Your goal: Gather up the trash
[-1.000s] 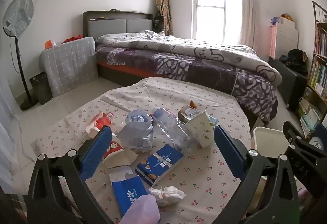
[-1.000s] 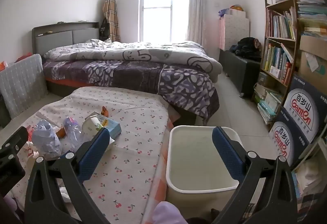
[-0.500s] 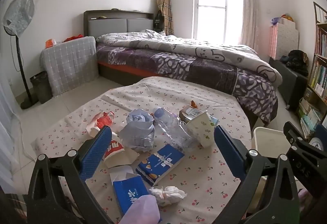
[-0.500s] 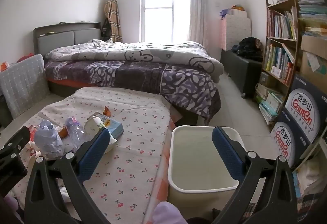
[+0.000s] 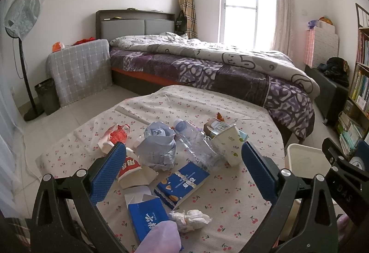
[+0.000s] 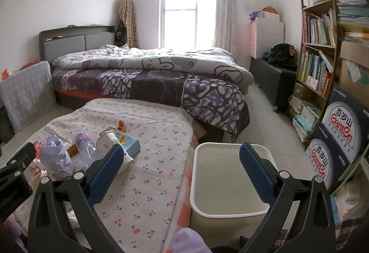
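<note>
Your left gripper (image 5: 183, 168) gapes above the trash (image 5: 175, 160), your right gripper (image 6: 180, 171) gapes beside the bin (image 6: 230, 212), whose base is cut off.

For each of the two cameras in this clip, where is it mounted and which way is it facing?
Left wrist: on the left gripper, above the cherry-print table, facing the trash pile and the bed; its open fingers and part of the right gripper at the right edge show.
Right wrist: on the right gripper, over the table's right edge, facing the white bin and the bookshelf; its open fingers and part of the left gripper at the left edge show.
Shared: table, paper cup, plastic bottle, bin, bed, window.
</note>
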